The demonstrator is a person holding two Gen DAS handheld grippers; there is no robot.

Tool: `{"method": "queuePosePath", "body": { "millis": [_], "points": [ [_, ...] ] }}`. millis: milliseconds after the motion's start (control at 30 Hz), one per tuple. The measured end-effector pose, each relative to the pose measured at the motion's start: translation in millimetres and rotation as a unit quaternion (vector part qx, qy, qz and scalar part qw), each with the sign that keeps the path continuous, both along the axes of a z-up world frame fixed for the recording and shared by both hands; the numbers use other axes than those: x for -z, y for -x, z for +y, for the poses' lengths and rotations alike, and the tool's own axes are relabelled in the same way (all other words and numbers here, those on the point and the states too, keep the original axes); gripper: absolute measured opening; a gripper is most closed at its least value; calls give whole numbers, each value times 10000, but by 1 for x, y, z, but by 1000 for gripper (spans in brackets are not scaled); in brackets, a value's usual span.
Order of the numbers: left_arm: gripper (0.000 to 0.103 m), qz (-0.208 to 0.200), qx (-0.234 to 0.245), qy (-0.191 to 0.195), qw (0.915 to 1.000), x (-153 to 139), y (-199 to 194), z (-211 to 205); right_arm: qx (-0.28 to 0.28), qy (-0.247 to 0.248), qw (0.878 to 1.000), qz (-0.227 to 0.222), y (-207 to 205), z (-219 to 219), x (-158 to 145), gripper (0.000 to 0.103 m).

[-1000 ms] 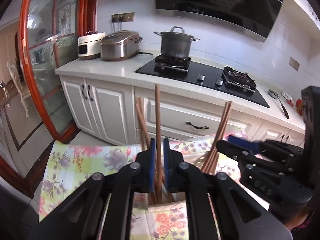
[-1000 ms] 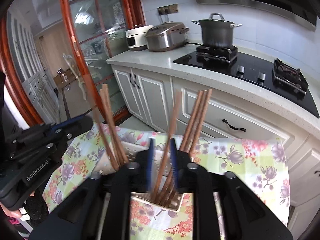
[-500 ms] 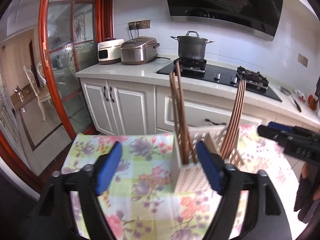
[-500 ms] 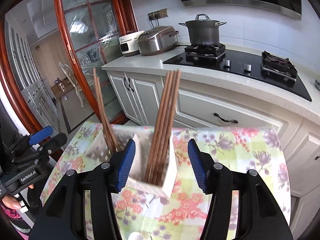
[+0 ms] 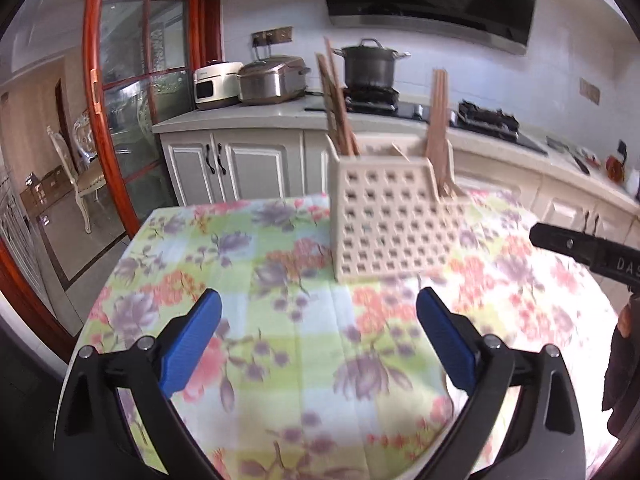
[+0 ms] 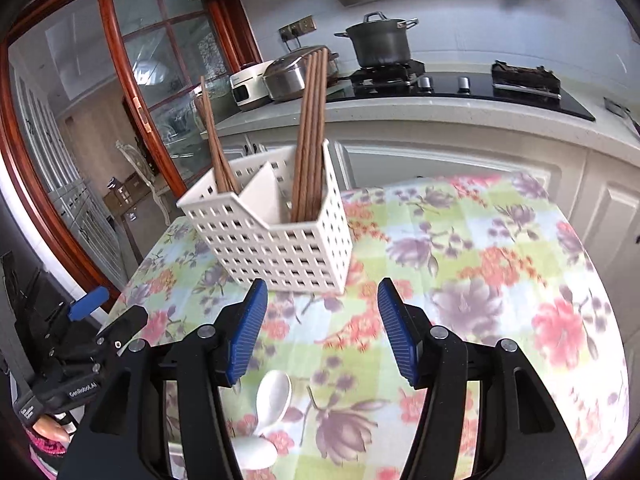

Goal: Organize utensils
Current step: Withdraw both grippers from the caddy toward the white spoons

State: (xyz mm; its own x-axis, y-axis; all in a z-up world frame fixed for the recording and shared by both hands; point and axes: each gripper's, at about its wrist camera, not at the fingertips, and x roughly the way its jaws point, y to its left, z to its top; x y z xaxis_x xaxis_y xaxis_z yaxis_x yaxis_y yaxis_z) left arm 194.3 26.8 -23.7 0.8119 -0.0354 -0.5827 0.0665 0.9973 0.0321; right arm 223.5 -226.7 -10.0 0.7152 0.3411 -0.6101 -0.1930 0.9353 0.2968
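Kitchen scene, wrist views. A tabletop (image 6: pixel 460 264) under a floral cloth carries a white perforated utensil caddy (image 6: pixel 276 248), which stands upright near the cloth's far-left part in the right wrist view and just beyond the left gripper (image 5: pixel 318 322) in the left wrist view. An angled divider splits the caddy into two compartments: the left compartment holds a small bundle of brown wooden chopsticks (image 6: pixel 214 148) leaning leftward, and the right compartment holds a larger bundle of chopsticks (image 6: pixel 310 132) leaning slightly rightward. The left gripper is held above the cloth with its blue-padded jaws spread wide, holding nothing. The right gripper (image 6: pixel 322 330) is likewise held short of the caddy, jaws spread and empty; it shows at the right edge of the left wrist view. White ceramic spoons (image 6: pixel 264 416) lie on the cloth just below and between the right gripper's fingers; their count cannot be told. Behind the tabletop run white cabinets with a cooktop, a lidded steel pot (image 6: pixel 380 42) and a rice cooker (image 5: pixel 272 80).
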Motion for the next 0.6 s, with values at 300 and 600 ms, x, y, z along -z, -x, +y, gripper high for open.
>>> {"method": "queuePosePath", "body": {
  "millis": [300, 600],
  "points": [
    [95, 267, 158, -7, 9995, 32, 31, -20, -31, 8, 10000, -14, 48, -8, 28, 62],
    [95, 363, 258, -206, 9988, 45, 50, -32, -43, 191, 9997, 119, 72, -15, 48, 62]
  ]
}}
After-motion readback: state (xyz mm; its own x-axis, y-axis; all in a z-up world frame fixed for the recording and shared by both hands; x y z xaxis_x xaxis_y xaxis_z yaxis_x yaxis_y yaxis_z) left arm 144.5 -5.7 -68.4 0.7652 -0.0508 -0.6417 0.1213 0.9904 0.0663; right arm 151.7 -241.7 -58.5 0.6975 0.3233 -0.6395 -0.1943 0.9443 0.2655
